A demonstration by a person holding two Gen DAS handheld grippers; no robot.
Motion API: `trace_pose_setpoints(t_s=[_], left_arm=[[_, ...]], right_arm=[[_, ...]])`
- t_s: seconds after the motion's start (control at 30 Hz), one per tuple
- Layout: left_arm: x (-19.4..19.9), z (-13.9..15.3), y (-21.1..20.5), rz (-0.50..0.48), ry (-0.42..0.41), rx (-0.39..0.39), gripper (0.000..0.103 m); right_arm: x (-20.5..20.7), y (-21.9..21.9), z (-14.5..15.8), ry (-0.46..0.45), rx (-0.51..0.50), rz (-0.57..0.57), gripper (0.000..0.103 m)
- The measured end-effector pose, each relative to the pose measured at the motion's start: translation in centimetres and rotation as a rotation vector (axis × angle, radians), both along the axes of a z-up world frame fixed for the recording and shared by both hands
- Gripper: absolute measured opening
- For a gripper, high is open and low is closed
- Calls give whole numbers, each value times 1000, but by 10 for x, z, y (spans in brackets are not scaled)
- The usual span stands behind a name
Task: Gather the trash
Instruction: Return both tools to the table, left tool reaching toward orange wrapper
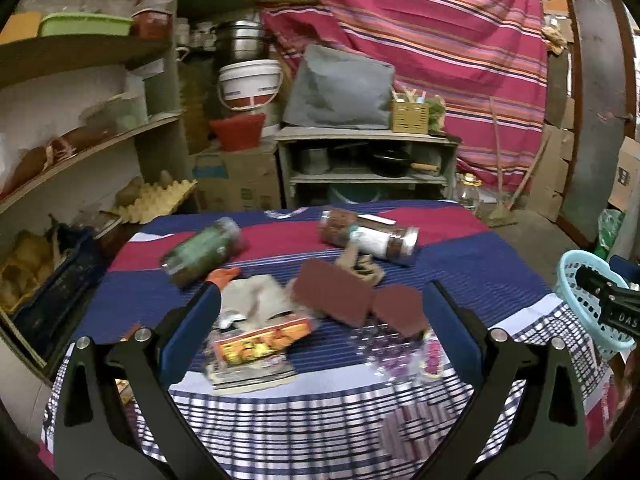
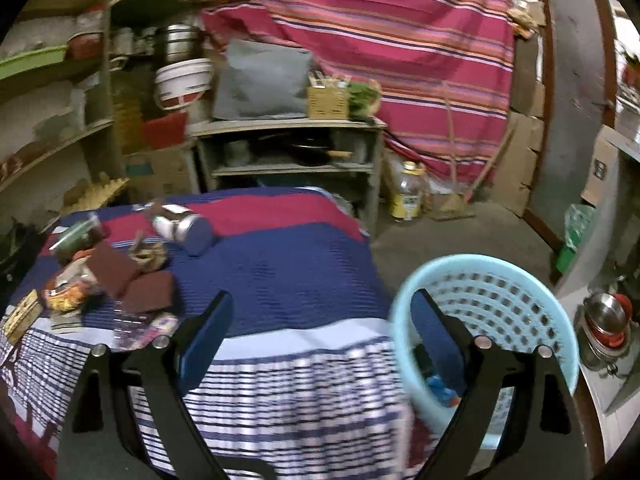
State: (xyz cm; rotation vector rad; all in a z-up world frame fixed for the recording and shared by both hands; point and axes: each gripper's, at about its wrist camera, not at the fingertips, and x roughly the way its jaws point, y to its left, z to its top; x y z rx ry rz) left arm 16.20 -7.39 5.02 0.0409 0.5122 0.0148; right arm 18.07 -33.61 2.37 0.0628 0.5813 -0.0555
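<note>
Trash: wrappers and packets sit heaped on the table, a printed snack packet (image 1: 260, 346) between my left jaws, low and toward the left one, and a clear crinkled wrapper (image 1: 384, 354) nearer the right one
Brown pieces: two flat maroon pieces (image 1: 332, 296) lie just ahead of the left jaws, overlapping the heap, so I judge them part of the pile to clear
Jars: a green-filled jar (image 1: 204, 250) and a capped jar (image 1: 380, 240) lie on their sides beyond the jaw tips, probably not trash
Left gripper (image 1: 320, 292): jaws spread wide, empty, hovering over the heap to frame a pick
Right gripper (image 2: 324, 304): jaws wide apart, nothing between them
Basket (image 2: 520, 292): pale blue, its rim in front of my right jaw, beside the table for short drops; something blue and orange lies inside
Tablecloth (image 2: 280, 264): striped, bare ahead of the right jaws
</note>
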Motion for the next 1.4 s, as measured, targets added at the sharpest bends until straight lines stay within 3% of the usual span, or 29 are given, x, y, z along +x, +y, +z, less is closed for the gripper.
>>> trace_pose_setpoints(t_s=[0.27, 0.63, 1.17, 1.4], left_arm=[[2, -7, 51, 62, 15, 4, 97], [9, -18, 104, 131, 37, -16, 97], [34, -59, 126, 141, 143, -29, 97], [62, -63, 124, 116, 167, -71, 97]], right_arm=[[16, 74, 1, -7, 59, 70, 89], [44, 145, -1, -18, -13, 150, 89], [64, 149, -27, 34, -134, 187, 89], [74, 126, -31, 58, -84, 149, 89]])
